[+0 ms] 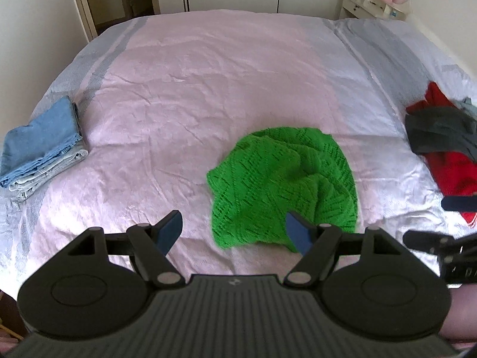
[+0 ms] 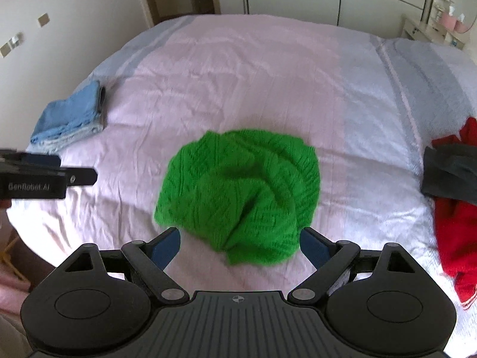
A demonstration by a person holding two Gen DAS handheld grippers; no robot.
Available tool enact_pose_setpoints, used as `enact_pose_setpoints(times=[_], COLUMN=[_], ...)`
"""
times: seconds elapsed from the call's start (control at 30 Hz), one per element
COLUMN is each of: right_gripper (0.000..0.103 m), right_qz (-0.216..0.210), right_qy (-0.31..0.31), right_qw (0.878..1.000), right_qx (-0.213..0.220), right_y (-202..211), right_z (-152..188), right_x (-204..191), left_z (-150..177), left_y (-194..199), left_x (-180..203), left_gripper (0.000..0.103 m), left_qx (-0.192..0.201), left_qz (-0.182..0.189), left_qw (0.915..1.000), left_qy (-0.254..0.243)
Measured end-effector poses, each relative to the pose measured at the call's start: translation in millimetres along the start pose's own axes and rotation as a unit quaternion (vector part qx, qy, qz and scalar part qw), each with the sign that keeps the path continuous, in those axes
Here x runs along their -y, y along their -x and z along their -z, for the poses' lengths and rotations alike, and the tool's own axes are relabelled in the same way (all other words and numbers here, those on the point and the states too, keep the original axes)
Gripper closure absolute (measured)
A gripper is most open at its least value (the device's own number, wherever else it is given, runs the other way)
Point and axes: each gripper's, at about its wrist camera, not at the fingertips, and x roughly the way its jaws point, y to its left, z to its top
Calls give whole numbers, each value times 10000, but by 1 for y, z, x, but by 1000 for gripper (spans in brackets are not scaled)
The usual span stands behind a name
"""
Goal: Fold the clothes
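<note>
A crumpled green knitted garment (image 1: 283,185) lies in a heap on the pink bedspread (image 1: 190,89); it also shows in the right wrist view (image 2: 241,194). My left gripper (image 1: 234,229) is open and empty, held above the bed just in front of the heap's near left edge. My right gripper (image 2: 240,243) is open and empty, its fingers either side of the heap's near edge, above it. The left gripper shows at the left of the right wrist view (image 2: 50,176). The right gripper shows at the right edge of the left wrist view (image 1: 441,223).
A folded stack of blue clothes (image 1: 41,146) lies at the bed's left edge, also in the right wrist view (image 2: 71,116). A pile of red and dark grey clothes (image 1: 444,146) lies at the right edge. A door and wardrobe stand behind the bed; a dressing table (image 1: 372,3) is far right.
</note>
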Motion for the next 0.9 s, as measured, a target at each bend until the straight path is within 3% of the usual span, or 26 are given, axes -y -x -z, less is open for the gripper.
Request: enact_pose_setpoints(times=[0.43,0.9], right_gripper=[13,13], right_qz=[-66,-139], right_qy=[-176,-404], right_qw=[9989,9984], right_qx=[-420,-358], right_y=[10,17], right_z=[57,83], right_x=[44,80], left_z=[43,60], left_y=[19,17], left_x=[60,100], left_gripper=[29,29], left_qx=[-168,-385], left_qz=[-370,-494], left_qw=[9992,9980], left_qy=[58,-50])
